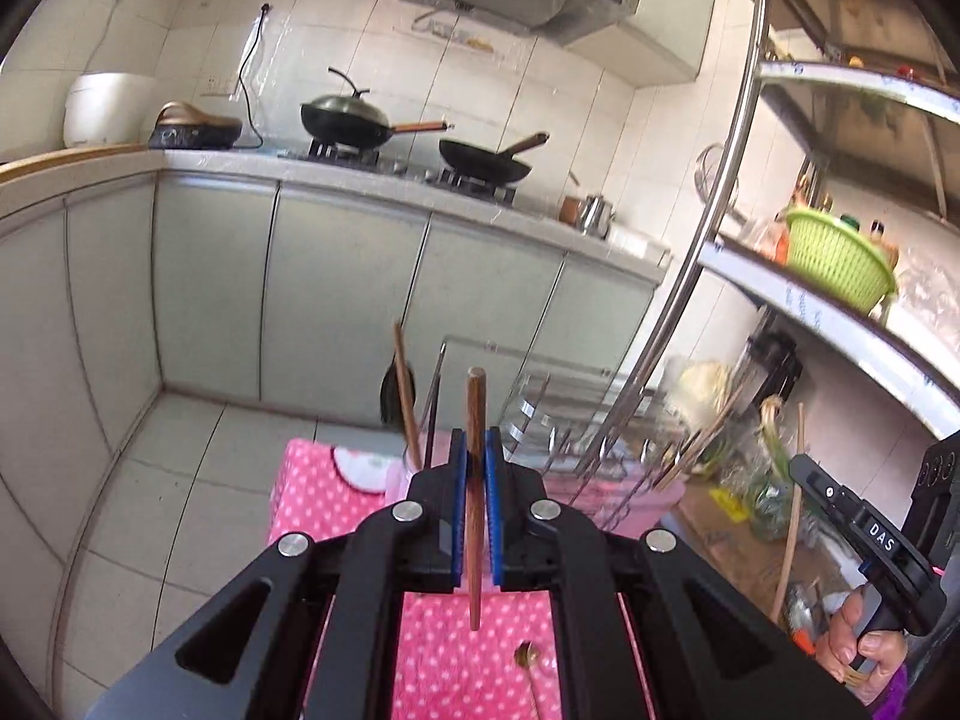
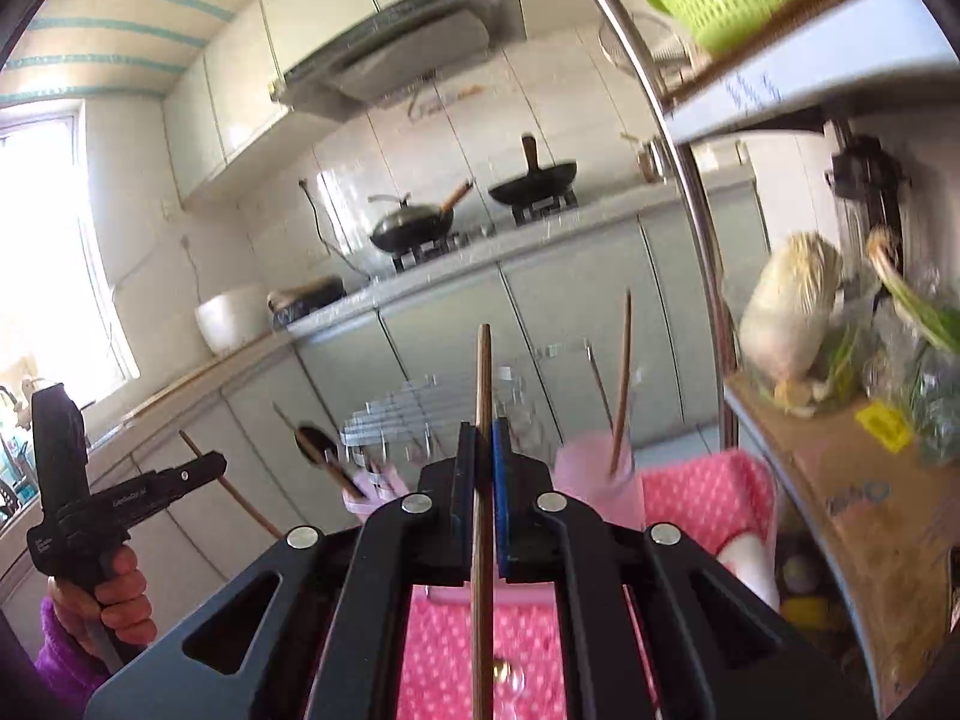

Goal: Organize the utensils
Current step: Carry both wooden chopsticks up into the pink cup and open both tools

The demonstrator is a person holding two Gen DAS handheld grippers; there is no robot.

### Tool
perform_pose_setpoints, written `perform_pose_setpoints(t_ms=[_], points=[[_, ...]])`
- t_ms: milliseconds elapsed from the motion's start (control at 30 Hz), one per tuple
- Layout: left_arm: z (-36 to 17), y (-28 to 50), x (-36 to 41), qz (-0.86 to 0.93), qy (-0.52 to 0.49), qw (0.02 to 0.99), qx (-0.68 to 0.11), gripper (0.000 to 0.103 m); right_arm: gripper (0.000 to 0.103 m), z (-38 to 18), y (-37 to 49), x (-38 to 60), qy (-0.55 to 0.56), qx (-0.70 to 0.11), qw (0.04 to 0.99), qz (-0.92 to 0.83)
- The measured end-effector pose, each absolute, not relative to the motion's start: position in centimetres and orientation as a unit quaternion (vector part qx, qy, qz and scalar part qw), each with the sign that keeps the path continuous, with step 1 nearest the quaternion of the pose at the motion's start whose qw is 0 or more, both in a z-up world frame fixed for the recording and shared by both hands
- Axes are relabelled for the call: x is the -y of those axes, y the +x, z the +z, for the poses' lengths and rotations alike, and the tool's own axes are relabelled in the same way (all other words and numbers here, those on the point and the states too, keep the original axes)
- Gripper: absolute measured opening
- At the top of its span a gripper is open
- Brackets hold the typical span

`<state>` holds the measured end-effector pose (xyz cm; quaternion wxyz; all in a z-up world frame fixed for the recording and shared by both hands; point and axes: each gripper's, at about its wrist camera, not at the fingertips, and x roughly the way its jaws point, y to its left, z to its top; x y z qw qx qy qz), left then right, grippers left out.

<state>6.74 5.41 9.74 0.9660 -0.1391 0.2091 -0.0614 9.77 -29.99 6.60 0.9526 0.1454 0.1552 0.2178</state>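
Note:
My left gripper is shut on a dark wooden chopstick held upright above the pink dotted tablecloth. My right gripper is shut on a lighter wooden chopstick, also upright. A pink cup with a chopstick in it stands just right of the right gripper. A second pink holder with a dark spoon and a chopstick stands just beyond the left gripper. A clear rack stands behind. The right gripper shows in the left wrist view, the left one in the right wrist view.
A small gold-tipped utensil lies on the cloth below the grippers. A metal shelf unit with a green basket and vegetables stands at the right. Kitchen counter with two pans is across the floor.

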Motion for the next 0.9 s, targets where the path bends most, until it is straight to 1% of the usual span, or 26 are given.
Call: perform_pose_setpoints(t_ms=[233, 433, 667, 900], points=[[14.0, 7.5, -6.1, -0.059, -0.136, 0.974, -0.170, 0.005, 0.005, 12.3, 12.3, 30.5, 0.143, -0.053, 0.965, 0.214], [16.9, 8.9, -6.8, -0.048, -0.135, 0.979, -0.144, 0.005, 0.005, 13.9, 14.3, 29.8, 0.119, 0.038, 0.973, 0.195], [17.4, 11.5, -7.5, -0.029, -0.125, 0.982, -0.140, 0.005, 0.006, 12.3, 18.2, 29.5, 0.105, 0.066, 0.979, 0.161], [15.0, 14.4, -6.8, -0.020, -0.102, 0.979, -0.175, 0.005, 0.006, 11.1, 20.8, 29.8, 0.109, 0.074, 0.979, 0.154]])
